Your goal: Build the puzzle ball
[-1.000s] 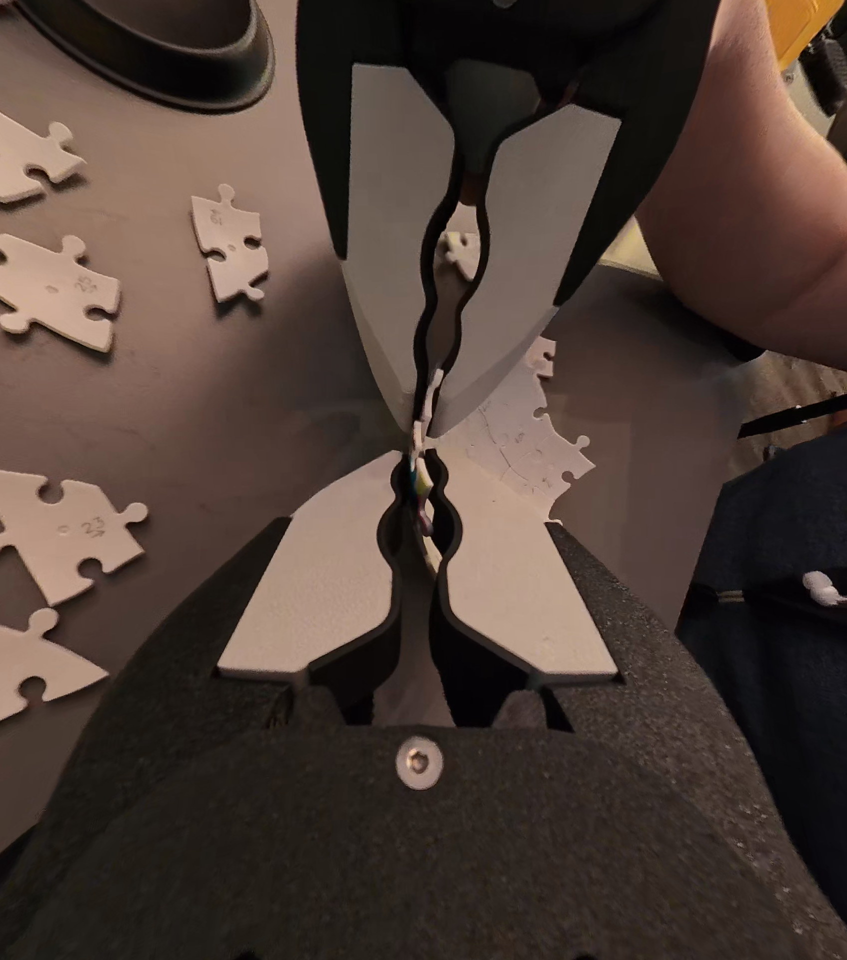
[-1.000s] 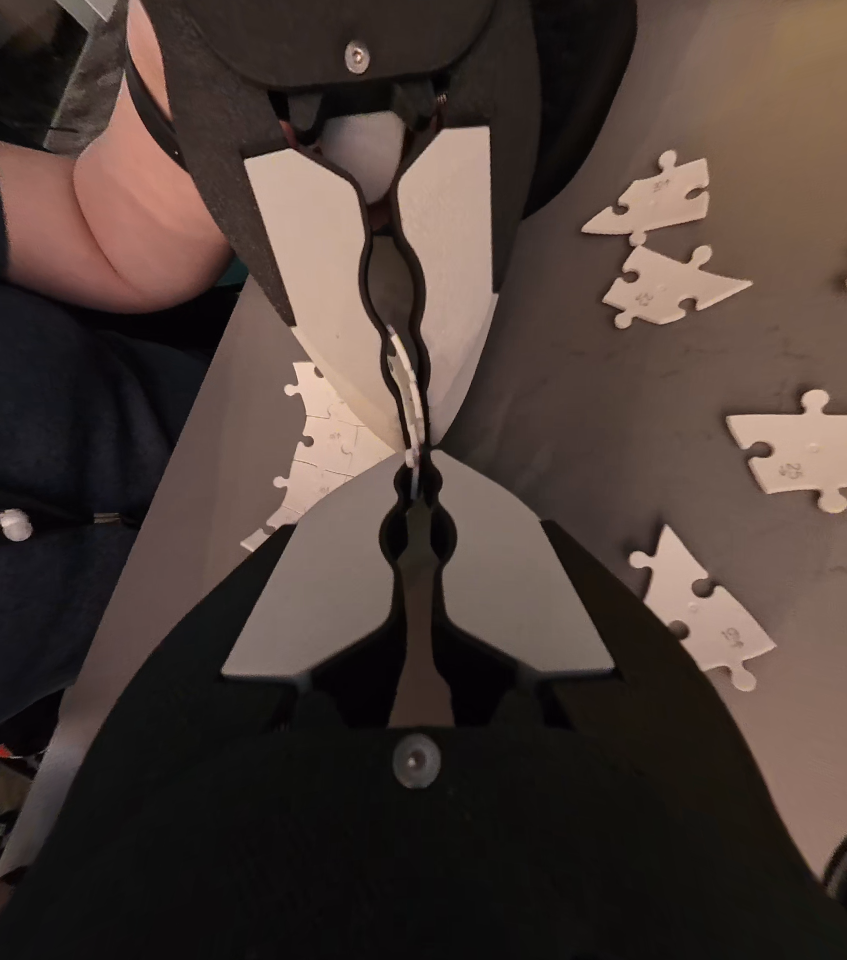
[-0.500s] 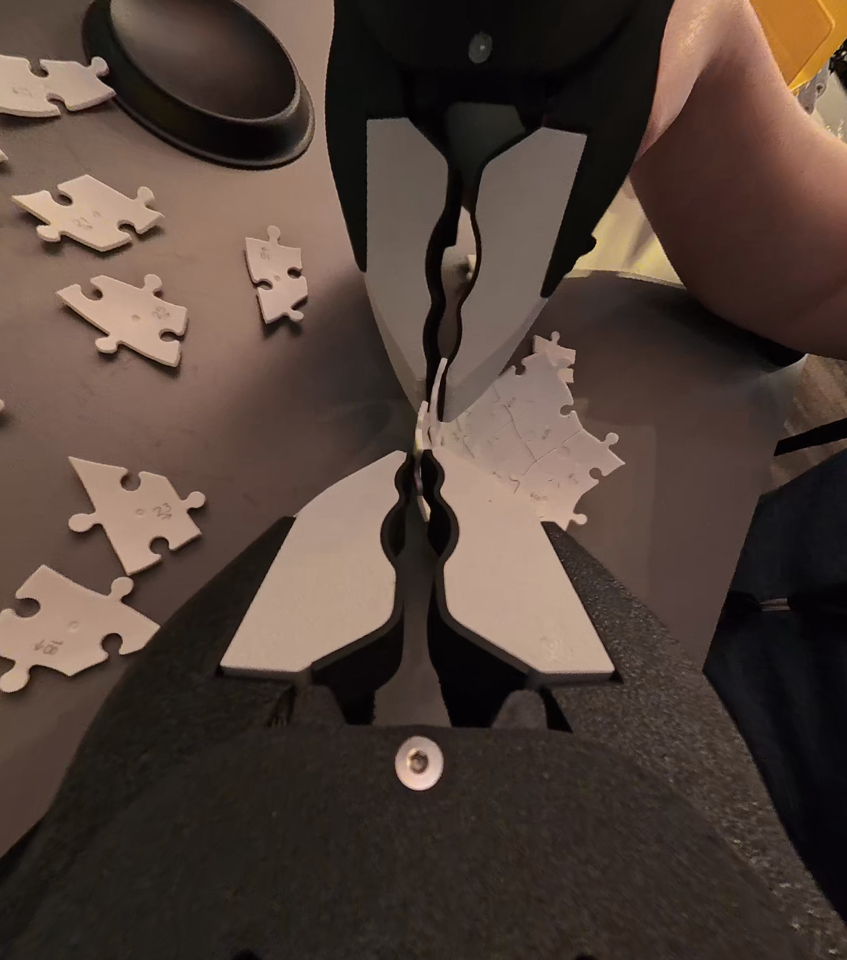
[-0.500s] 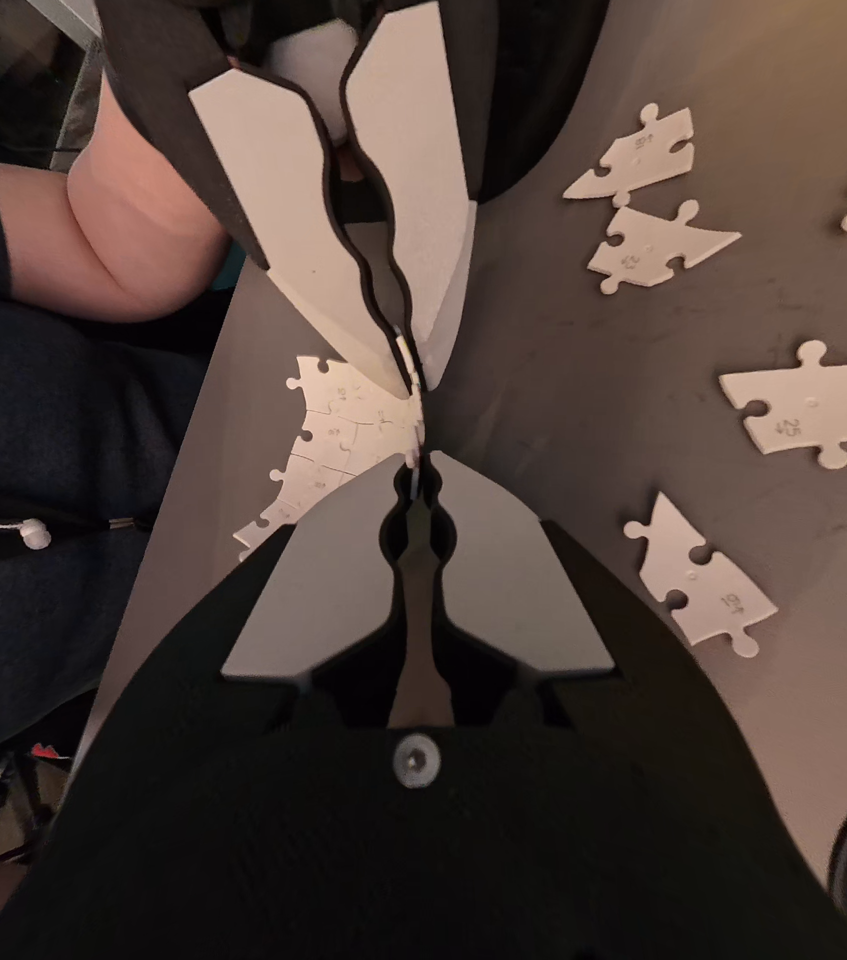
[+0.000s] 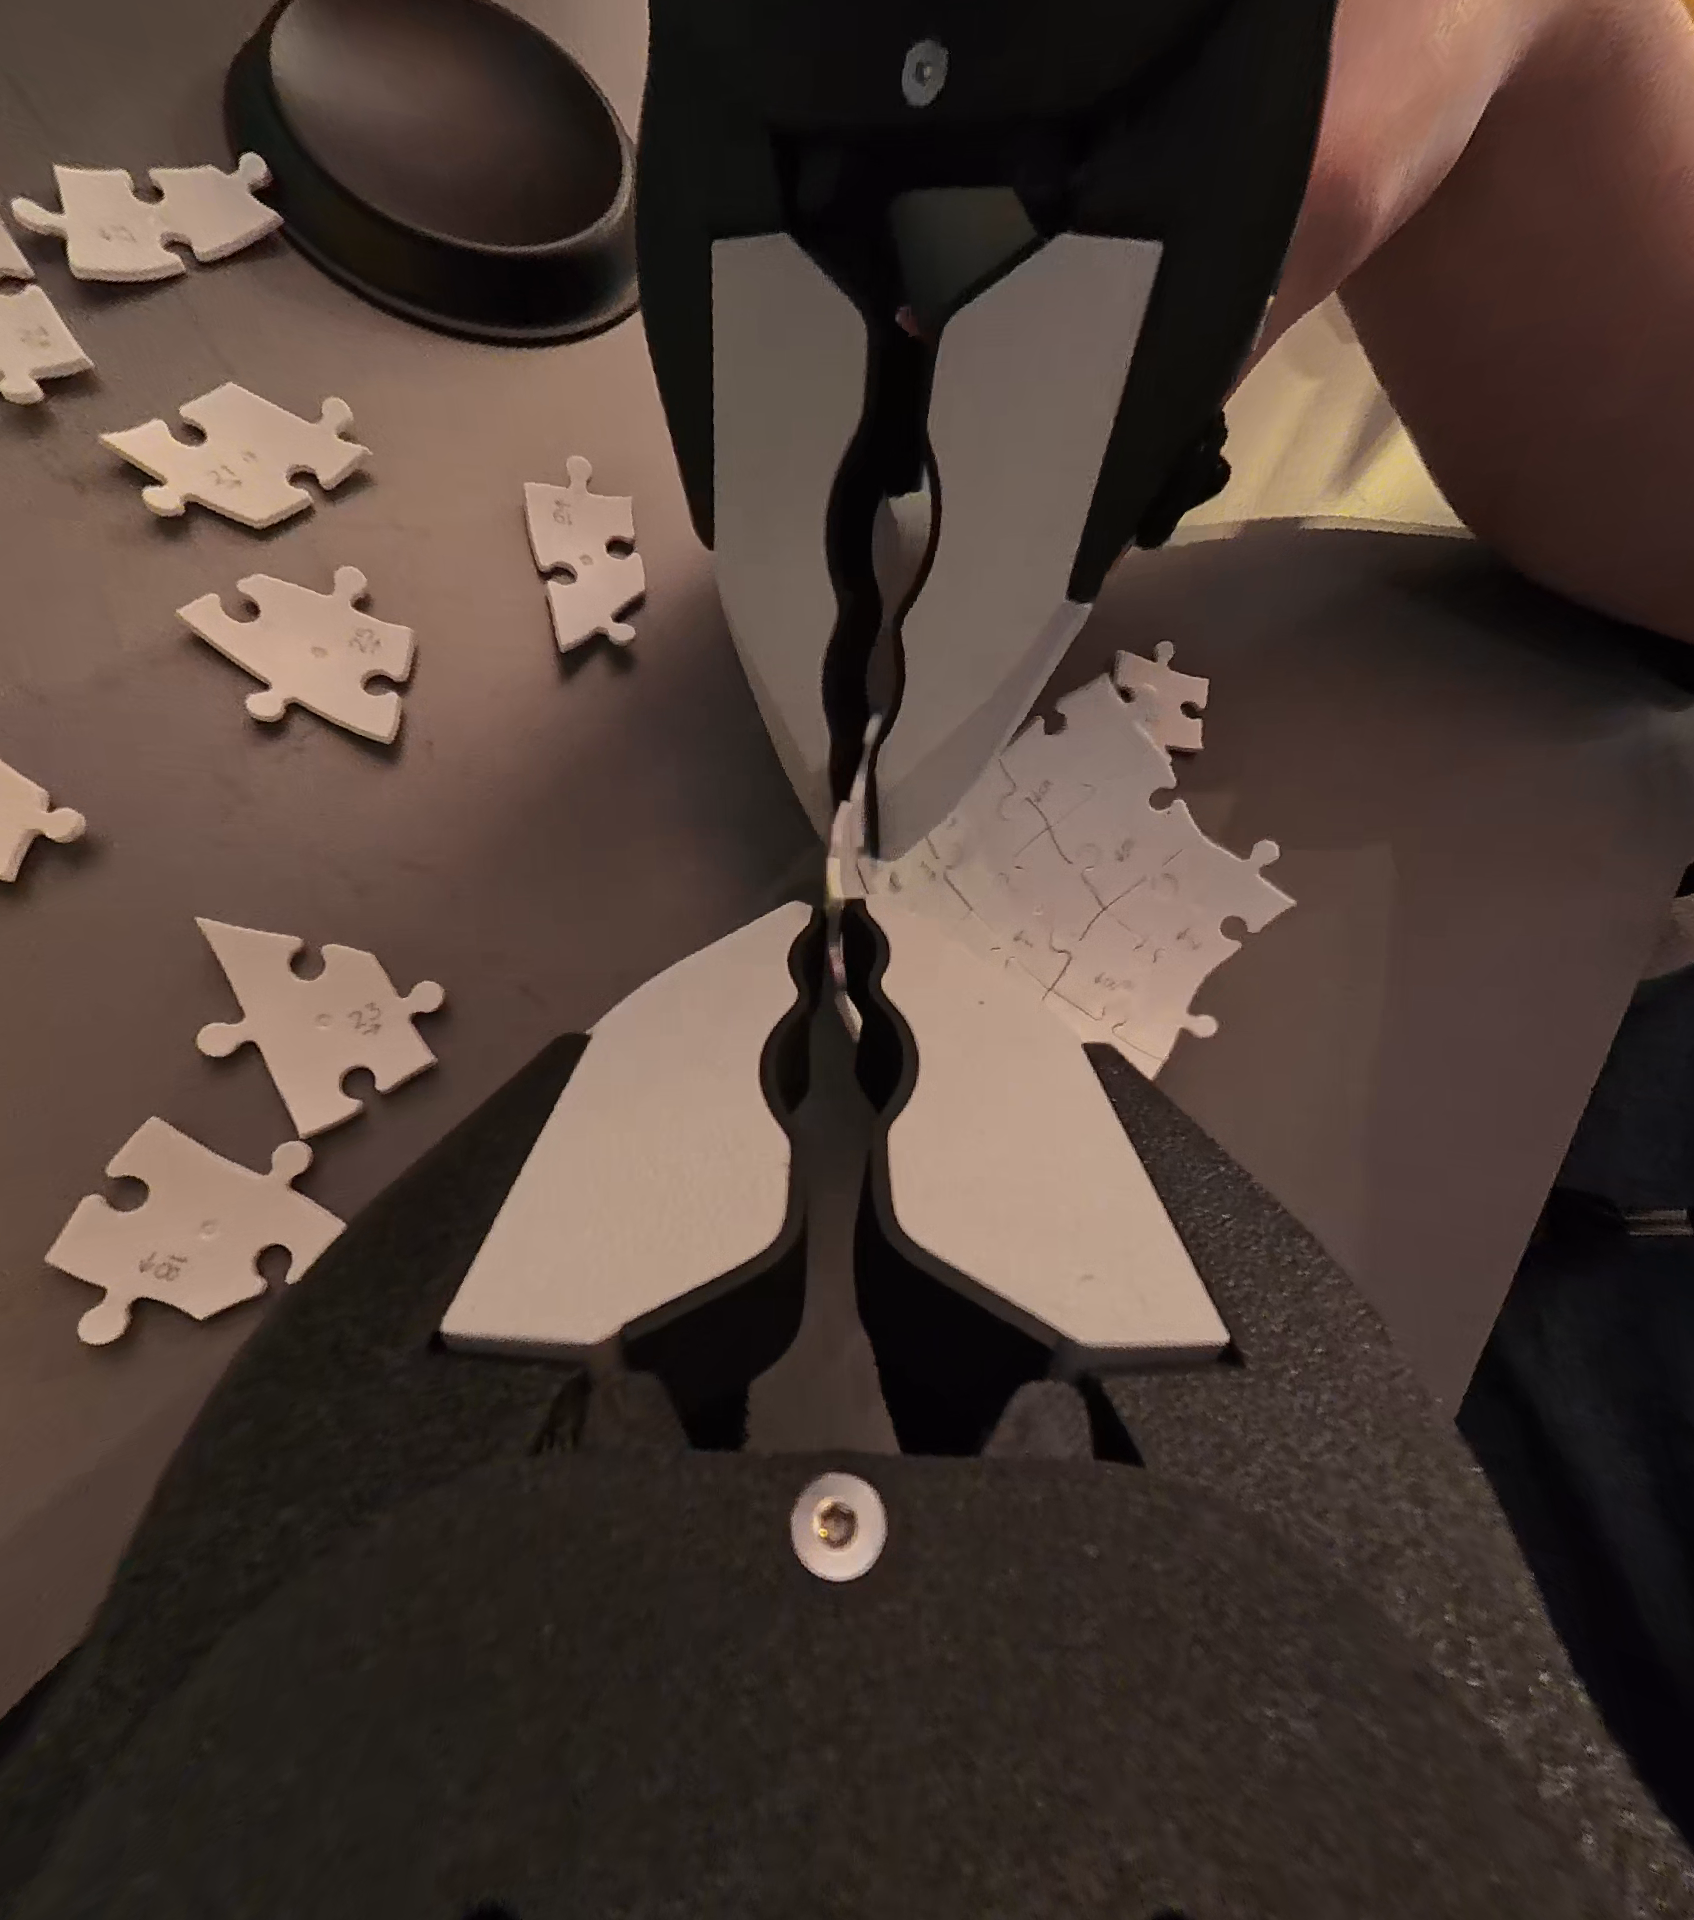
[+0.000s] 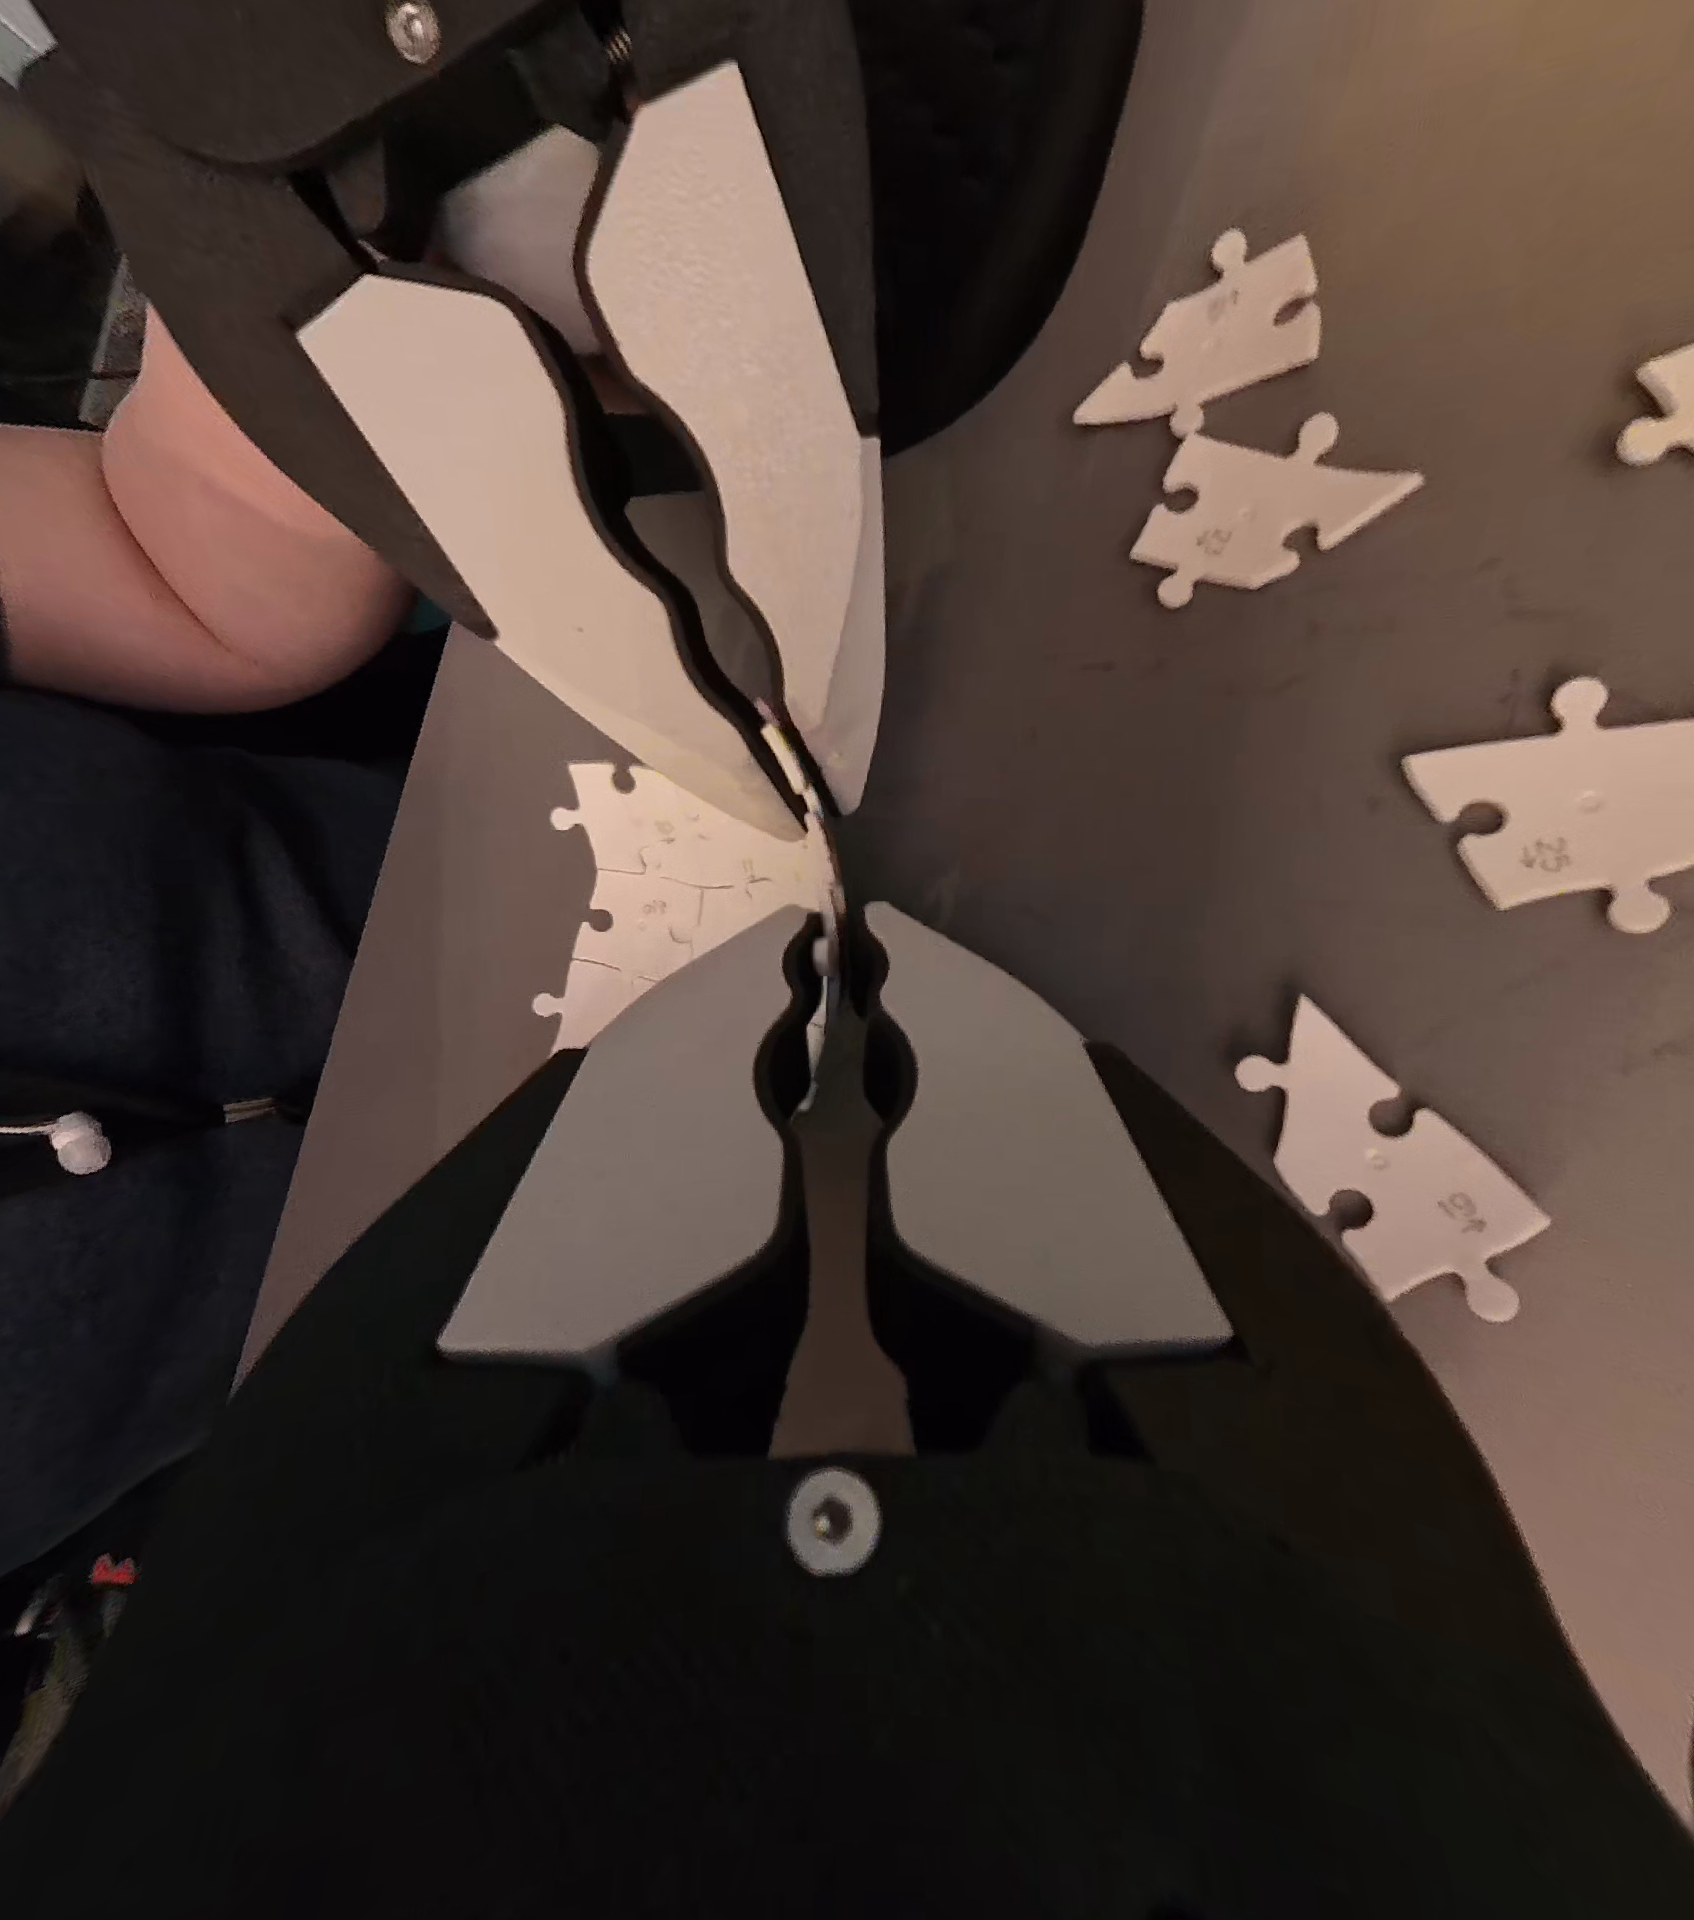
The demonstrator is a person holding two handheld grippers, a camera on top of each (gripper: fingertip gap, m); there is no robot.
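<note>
Both tools lifted higher above the desk (image 5: 147, 779) than 1 second ago, tips still meeting nose to nose, more loose pieces (image 5: 303, 665) now in sight. Left tool (image 5: 838, 920) clenched on 1 edge of the joined panel (image 5: 1113, 894); right tool (image 6: 827, 940) pinching thin white edge too, whether panel or a new piece unclear. Probably pressing a joint home; ball far from built. Panel matte white, gently curved, knobbed rim; pieces flat-looking, wedge-shaped. Black ring stand (image 5: 438, 218) glossy, empty.

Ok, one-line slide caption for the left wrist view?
Both grippers, left and right, pinch the assembled puzzle section tip to tip above loose pieces.
</note>
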